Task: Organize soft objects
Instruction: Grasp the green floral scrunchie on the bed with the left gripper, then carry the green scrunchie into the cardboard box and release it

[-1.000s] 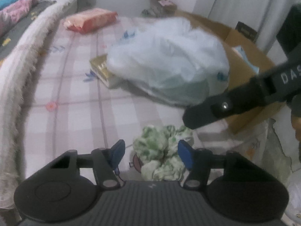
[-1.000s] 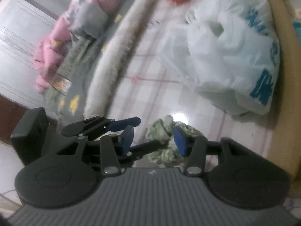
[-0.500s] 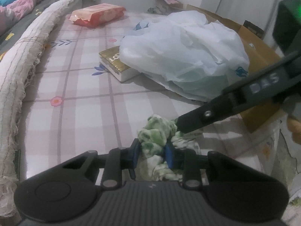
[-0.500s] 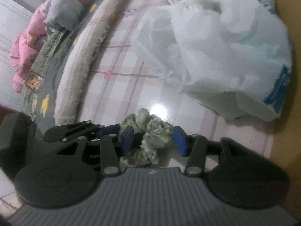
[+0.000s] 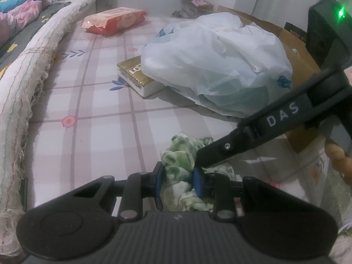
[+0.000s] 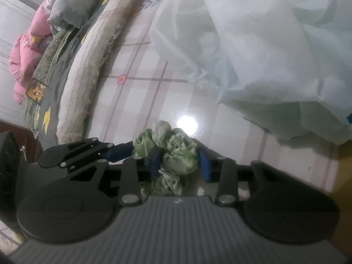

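While green-and-white cloth (image 5: 178,165) lies bunched on checked tabletop (image 5: 105,132), your left gripper (image 5: 177,181) pinches it; right gripper (image 6: 179,161) jaws closing on same wad. Grasp step. Next: lift together, spread gently.

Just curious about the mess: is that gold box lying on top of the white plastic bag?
No, the gold box lies on the checked sheet, tucked partly under the white plastic bag.
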Available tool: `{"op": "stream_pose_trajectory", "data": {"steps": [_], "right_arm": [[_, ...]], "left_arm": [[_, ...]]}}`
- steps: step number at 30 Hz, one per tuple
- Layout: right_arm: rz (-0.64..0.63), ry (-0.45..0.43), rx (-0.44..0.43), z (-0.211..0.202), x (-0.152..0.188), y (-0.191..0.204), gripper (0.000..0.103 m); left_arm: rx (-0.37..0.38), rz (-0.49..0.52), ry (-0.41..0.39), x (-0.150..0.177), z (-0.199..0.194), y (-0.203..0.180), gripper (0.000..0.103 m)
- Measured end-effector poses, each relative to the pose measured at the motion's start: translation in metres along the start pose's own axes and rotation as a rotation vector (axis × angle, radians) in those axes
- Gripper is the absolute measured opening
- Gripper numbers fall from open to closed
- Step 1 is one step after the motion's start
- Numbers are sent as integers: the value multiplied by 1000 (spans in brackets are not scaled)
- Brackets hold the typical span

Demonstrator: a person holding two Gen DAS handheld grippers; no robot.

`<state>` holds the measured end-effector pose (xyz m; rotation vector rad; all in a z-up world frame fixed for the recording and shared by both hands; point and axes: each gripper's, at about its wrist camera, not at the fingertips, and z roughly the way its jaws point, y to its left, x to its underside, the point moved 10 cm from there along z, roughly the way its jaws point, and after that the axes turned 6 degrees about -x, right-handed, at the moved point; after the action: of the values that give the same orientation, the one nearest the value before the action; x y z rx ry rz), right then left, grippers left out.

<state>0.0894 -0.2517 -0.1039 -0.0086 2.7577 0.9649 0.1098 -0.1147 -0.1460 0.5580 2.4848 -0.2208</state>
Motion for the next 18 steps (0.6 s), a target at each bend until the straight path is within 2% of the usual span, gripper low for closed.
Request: {"op": "stream_pose_trajectory", "data": {"steps": [6,18], "right_arm": [[0,3,-12,3,3,1,19],[-34,-45,-38,-13,-5,17,17]], "left_arm": [[8,-6,-5,-2,-4,1,23],[-13,-1,-74,-16,-26,2,22]]}}
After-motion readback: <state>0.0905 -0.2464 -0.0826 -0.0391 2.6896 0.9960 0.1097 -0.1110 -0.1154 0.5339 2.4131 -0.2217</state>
